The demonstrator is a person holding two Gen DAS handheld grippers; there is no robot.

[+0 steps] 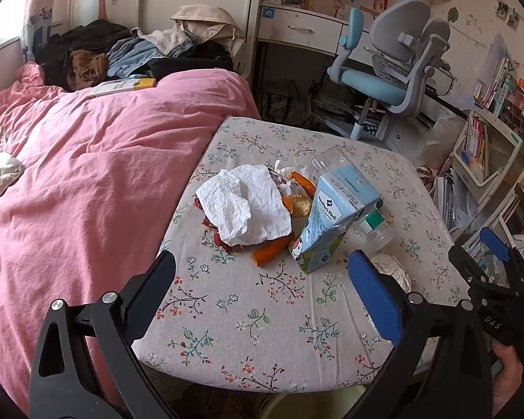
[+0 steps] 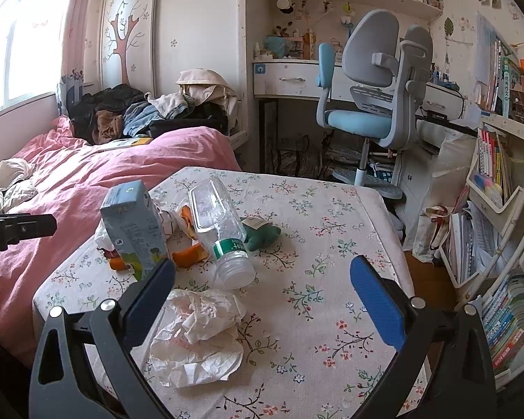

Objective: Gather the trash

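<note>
Trash lies on the floral-cloth table (image 1: 269, 331) (image 2: 332, 300): a blue milk carton (image 1: 332, 216) (image 2: 132, 227), an empty clear plastic bottle (image 1: 373, 223) (image 2: 220, 234), white tissue (image 1: 244, 206) over wrappers, orange peel (image 1: 269, 253) (image 2: 188, 256) and a crumpled paper ball (image 1: 391, 269) (image 2: 199, 331). My left gripper (image 1: 262, 293) is open and empty, above the table's near edge, short of the pile. My right gripper (image 2: 262, 296) is open and empty, just above and behind the paper ball; it also shows in the left wrist view (image 1: 485, 262).
A bed with a pink duvet (image 1: 87, 174) borders the table's left side, with clothes piled at its head. A blue-grey desk chair (image 2: 377, 104) and desk stand behind. Bookshelves (image 2: 499, 181) line the right. A small green plush (image 2: 262, 234) lies by the bottle.
</note>
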